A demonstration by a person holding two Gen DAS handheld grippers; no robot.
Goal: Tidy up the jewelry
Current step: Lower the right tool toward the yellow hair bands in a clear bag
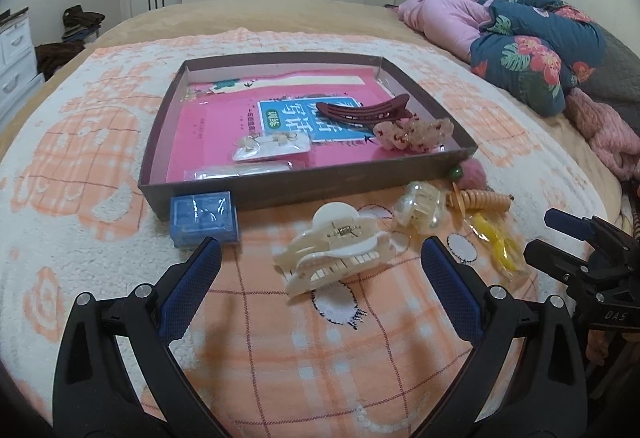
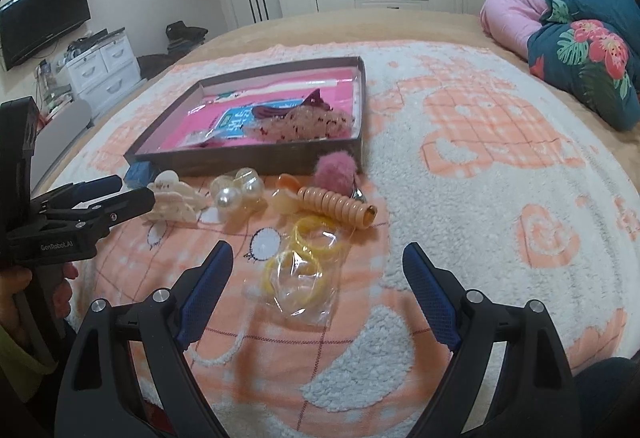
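Note:
A shallow brown box (image 1: 280, 193) with a pink lining lies on the blanket; inside are a dark red clip (image 1: 362, 109), a speckled claw clip (image 1: 412, 133) and small packets (image 1: 272, 147). In front of it lie a blue case (image 1: 204, 220), a cream claw clip (image 1: 340, 250), a pearl clip (image 1: 422, 209), an orange spiral tie (image 1: 484, 199) and a clear bag of yellow bands (image 2: 304, 274). My left gripper (image 1: 322, 254) is open, its fingers either side of the cream clip without touching. My right gripper (image 2: 318, 266) is open around the bag of bands.
A pink pompom (image 2: 336, 169) rests against the box's near corner. Folded quilts (image 1: 532, 49) are piled at the bed's right side. A person's hand (image 2: 24, 302) holds the left gripper's handle. Wardrobes and a drawer unit (image 2: 104, 65) stand beyond the bed.

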